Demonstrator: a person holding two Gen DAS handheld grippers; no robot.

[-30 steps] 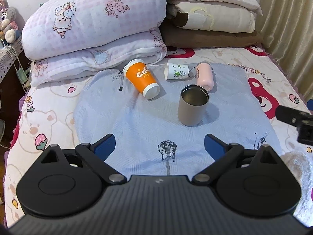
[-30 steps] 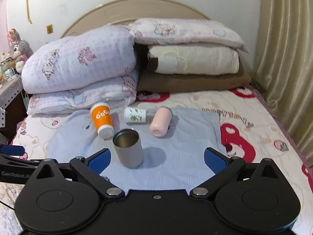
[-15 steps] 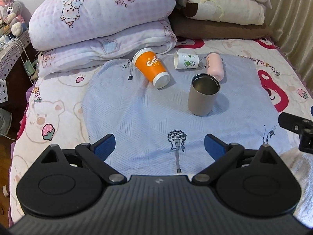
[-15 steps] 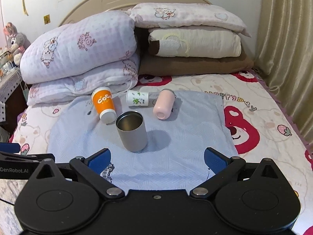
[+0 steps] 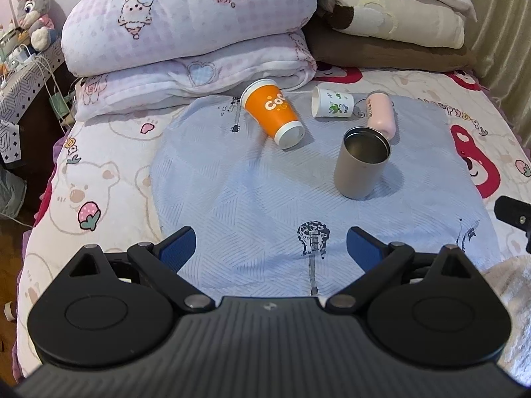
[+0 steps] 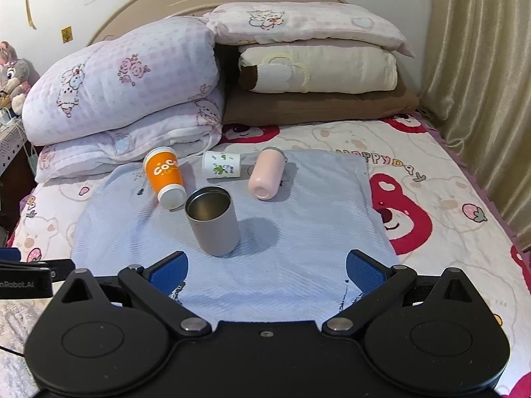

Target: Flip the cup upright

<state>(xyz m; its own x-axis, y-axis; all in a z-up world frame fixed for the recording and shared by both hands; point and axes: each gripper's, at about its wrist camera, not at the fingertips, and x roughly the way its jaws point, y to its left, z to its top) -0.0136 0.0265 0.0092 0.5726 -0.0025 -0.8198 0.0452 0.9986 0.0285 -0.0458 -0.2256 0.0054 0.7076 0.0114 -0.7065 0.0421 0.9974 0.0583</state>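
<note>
Three cups lie toppled on the blue cloth [image 5: 232, 192], the orange cup [image 5: 272, 112] at eleven o'clock of the upright steel tumbler [image 5: 361, 162], so the released left gripper [image 5: 270, 248] and released right gripper [image 6: 265, 267] wait back, holding nothing.

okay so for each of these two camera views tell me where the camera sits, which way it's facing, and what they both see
Left wrist view: sits behind the left tongs, open, facing up the bed toward the pillows; the orange cup lies on its side ahead, and a bit of the right tongs shows at the right edge.
Right wrist view: sits behind the right tongs, open, facing the headboard; part of the left tongs shows at the left edge.
Shared: the orange cup, white cup and pink bottle lying down, and the upright metal tumbler on the blue cloth.
</note>
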